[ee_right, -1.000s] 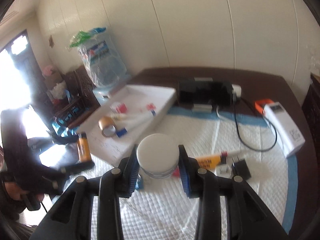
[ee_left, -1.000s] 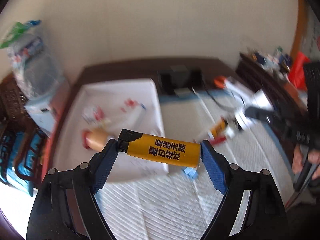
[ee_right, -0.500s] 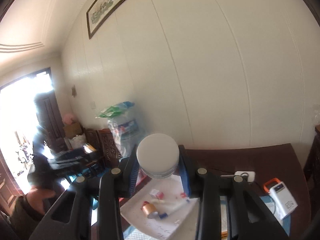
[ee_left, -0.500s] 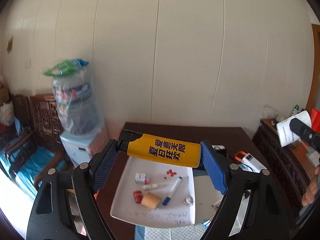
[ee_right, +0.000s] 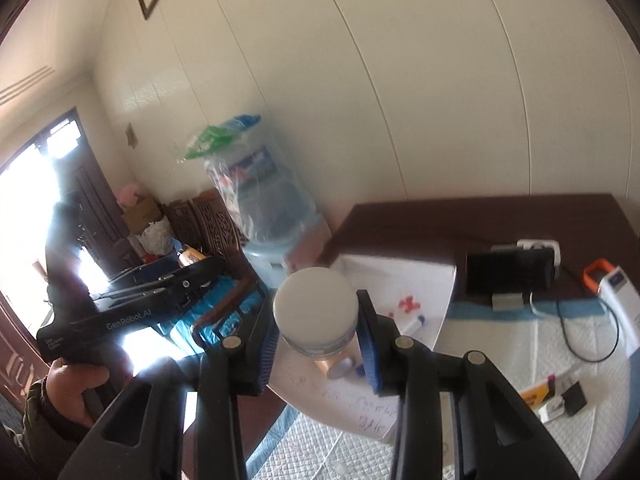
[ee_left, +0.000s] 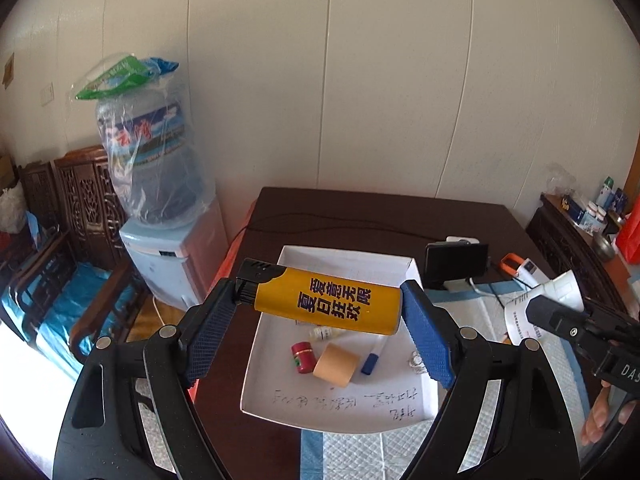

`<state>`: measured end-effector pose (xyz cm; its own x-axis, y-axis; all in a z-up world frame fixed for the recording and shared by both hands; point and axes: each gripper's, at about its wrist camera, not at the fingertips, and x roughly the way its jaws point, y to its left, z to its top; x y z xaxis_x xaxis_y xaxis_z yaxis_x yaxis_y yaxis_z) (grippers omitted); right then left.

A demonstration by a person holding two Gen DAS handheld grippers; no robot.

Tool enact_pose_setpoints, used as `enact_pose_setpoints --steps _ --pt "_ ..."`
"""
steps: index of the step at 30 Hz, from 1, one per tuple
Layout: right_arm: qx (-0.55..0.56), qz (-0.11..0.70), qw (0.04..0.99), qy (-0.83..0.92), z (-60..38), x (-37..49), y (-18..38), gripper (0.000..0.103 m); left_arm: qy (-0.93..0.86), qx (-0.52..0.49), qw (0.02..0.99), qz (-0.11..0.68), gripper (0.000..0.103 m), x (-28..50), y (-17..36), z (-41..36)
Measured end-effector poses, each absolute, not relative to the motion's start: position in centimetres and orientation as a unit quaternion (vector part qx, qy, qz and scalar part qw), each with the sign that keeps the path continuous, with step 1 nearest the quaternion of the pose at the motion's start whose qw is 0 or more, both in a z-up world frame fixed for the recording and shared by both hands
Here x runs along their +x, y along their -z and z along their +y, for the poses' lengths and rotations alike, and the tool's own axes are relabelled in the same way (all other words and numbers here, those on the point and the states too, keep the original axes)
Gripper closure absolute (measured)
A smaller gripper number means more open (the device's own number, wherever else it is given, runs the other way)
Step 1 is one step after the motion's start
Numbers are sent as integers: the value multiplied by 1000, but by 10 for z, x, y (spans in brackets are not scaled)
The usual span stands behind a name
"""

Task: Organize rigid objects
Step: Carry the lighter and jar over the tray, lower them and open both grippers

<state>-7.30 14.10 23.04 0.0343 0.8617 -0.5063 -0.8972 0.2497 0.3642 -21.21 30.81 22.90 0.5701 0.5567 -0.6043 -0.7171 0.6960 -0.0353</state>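
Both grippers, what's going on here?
A person is sorting small items into a white tray on a dark table. The left gripper is shut on a yellow lighter, held crosswise above the tray. The right gripper is shut on a white-lidded jar, also in the air. Already in the tray: a red bottle, a tape roll and a marker.

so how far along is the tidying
Partly done. The tray already holds a red bottle, tape roll and marker. In hand: the left gripper holds a lighter, the right gripper a jar. A tube and black plug remain on the mat.
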Motion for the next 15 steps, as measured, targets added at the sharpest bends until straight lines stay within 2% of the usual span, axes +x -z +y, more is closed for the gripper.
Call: enact_pose_setpoints --steps 15 --pt "-93 393 691 -599 181 -86 -179 67 -329 -176 867 331 19 -180 -176 346"
